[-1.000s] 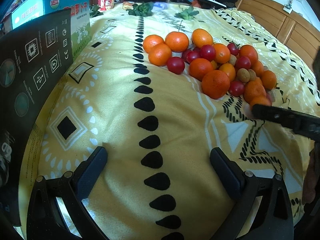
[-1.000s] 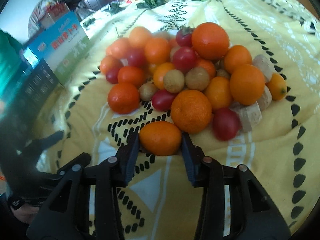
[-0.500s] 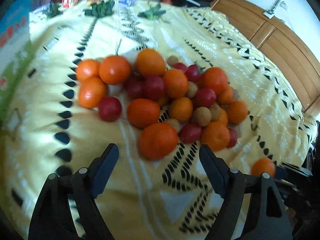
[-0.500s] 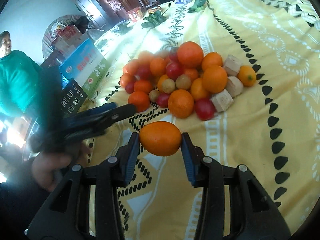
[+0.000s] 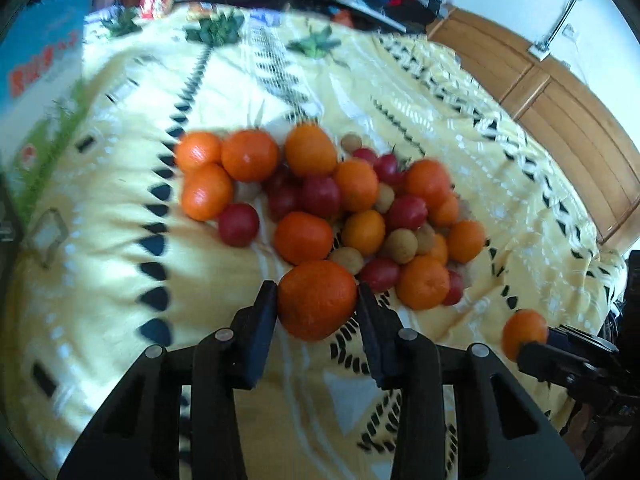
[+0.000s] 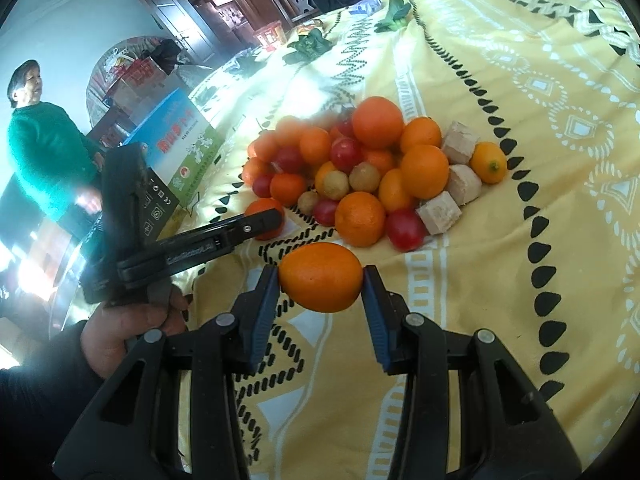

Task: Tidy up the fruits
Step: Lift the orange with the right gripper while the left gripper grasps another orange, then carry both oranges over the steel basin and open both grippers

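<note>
A pile of fruit [image 5: 340, 208] lies on a yellow patterned bedspread [image 5: 100, 280]: oranges, red cherry tomatoes and small brown longans. My left gripper [image 5: 317, 304] is shut on a large orange [image 5: 316, 300] at the pile's near edge. My right gripper [image 6: 321, 288] is shut on a smaller oval orange [image 6: 321, 277] and holds it above the bedspread, in front of the pile [image 6: 368, 176]. The right gripper and its orange [image 5: 524, 334] also show at the lower right of the left wrist view. The left gripper [image 6: 256, 222] shows in the right wrist view at the pile's left edge.
Tan cubes [image 6: 458, 148] and a kumquat [image 6: 488, 162] lie on the pile's right side. A blue and green box [image 6: 180, 136] stands at the left. Green leaves [image 6: 308, 42] lie at the far end. A wooden headboard [image 5: 560, 92] runs along the right. A person in green [image 6: 40, 148] stands at far left.
My left gripper swung right to the pile and closed on the large orange. My right gripper lifted its orange up and back from the pile.
</note>
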Demonstrator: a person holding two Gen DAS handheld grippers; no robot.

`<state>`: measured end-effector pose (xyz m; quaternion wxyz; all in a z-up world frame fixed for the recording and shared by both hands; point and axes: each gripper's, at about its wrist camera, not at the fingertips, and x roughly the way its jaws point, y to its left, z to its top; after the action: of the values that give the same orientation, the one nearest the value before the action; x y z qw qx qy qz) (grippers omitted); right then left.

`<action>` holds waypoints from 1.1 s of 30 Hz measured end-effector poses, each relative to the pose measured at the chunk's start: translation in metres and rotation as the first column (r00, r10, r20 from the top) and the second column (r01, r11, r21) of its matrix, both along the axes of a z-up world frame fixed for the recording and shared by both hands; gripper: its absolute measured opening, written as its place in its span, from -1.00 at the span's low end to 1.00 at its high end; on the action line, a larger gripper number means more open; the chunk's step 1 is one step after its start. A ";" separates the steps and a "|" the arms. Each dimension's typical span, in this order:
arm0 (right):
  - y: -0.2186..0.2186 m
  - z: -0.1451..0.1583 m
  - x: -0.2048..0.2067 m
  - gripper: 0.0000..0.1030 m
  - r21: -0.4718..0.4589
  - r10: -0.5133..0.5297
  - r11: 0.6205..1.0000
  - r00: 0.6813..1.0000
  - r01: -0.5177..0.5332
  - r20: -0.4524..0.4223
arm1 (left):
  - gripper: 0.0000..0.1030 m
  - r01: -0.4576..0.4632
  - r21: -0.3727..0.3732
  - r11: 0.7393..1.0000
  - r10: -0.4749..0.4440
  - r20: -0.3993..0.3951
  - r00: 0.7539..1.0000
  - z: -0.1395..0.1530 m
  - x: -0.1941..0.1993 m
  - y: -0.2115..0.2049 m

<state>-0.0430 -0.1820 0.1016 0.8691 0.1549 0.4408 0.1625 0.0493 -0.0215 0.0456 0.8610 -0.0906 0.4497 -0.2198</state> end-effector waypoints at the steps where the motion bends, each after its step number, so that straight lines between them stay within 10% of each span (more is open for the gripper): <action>1: 0.002 0.002 -0.001 -0.17 -0.007 0.005 1.000 1.000 -0.005 0.008 | -0.21 -0.010 0.003 1.000 0.010 0.015 1.000 0.006 -0.005 0.004; 8: 0.032 0.035 -0.002 -0.17 -0.076 0.072 0.995 0.993 -0.065 0.097 | -0.21 -0.095 -0.017 0.995 0.097 0.173 0.980 0.073 -0.054 0.055; 15: 0.095 0.088 0.013 -0.17 -0.104 0.217 0.974 0.954 -0.199 0.207 | -0.21 -0.286 -0.032 0.958 0.280 0.326 0.903 0.152 -0.103 0.153; 20: 0.171 0.123 0.023 -0.17 -0.107 0.374 0.927 0.892 -0.359 0.255 | -0.21 -0.493 -0.035 0.870 0.468 0.378 0.799 0.191 -0.143 0.254; 27: 0.306 0.147 0.021 -0.17 -0.087 0.602 0.793 0.755 -0.602 0.262 | -0.21 -0.738 -0.053 0.673 0.700 0.367 0.613 0.202 -0.216 0.401; 33: 0.409 0.127 0.007 -0.17 -0.094 0.738 0.671 0.652 -0.735 0.173 | -0.21 -0.816 -0.008 0.578 0.802 0.195 0.565 0.146 -0.235 0.463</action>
<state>-0.0360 0.2271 0.2283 0.7687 -0.0608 0.3790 0.5116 -0.1860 0.4411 0.1915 0.9051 -0.2307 0.2887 0.2104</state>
